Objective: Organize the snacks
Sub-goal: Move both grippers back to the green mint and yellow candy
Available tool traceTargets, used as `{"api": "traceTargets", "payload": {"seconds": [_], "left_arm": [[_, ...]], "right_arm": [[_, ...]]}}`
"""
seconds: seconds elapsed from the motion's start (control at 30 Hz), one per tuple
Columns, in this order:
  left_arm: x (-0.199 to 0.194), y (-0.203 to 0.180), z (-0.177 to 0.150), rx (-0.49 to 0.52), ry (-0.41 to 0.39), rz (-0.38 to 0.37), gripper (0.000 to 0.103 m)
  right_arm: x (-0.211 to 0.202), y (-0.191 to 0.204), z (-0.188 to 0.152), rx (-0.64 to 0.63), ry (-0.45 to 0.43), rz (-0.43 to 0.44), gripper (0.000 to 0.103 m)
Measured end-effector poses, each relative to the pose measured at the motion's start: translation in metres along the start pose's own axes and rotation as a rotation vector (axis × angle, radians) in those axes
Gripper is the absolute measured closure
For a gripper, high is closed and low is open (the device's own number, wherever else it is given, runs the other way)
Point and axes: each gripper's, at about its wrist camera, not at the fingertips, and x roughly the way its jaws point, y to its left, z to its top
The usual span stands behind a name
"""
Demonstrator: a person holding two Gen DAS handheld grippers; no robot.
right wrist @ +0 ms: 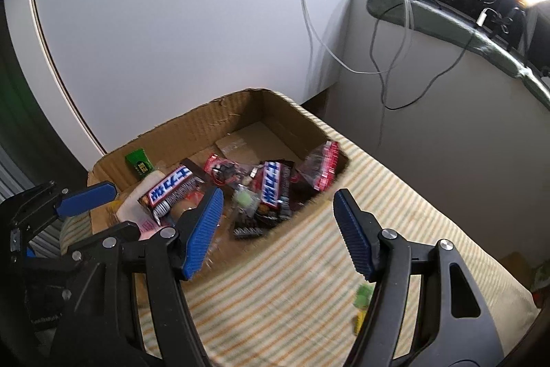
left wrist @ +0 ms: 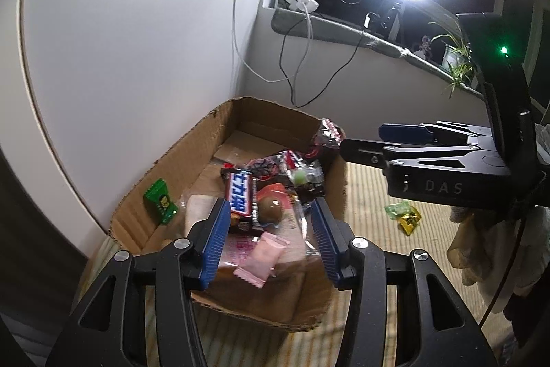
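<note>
The right tongs (right wrist: 276,233) stand open with nothing between their blue pads, above the near edge of a cardboard box (right wrist: 206,122) on a striped cloth (right wrist: 295,281). Inside the box lie two Snickers bars (right wrist: 172,188) (right wrist: 271,188), a green packet (right wrist: 139,162) against the left wall, and red-and-clear wrappers (right wrist: 321,169). A blurred green sweet (right wrist: 364,296) lies on the cloth near the right finger. The left tongs (right wrist: 86,196) enter at the left edge.
</note>
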Motion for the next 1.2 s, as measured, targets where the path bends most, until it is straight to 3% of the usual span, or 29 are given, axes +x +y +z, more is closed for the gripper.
{"api": "traceTargets", "payload": {"seconds": [0.3, 0.63, 0.83, 1.2], "left_arm": [[-0.002, -0.033, -0.001, 0.041, -0.006, -0.047, 0.055], [0.010, -0.074, -0.005, 0.094, 0.014, -0.106, 0.056], [0.020, -0.093, -0.006, 0.113, 0.039, -0.137, 0.058], [0.052, -0.121, -0.012, 0.167, 0.104, -0.175, 0.075]], "right_arm": [[-0.029, -0.047, -0.029, 0.049, 0.007, -0.052, 0.034], [-0.037, -0.106, -0.077, 0.114, 0.084, -0.114, 0.034], [-0.029, -0.113, -0.099, 0.086, 0.117, -0.099, 0.034], [0.001, -0.101, -0.120, -0.007, 0.164, -0.029, 0.034]]}}
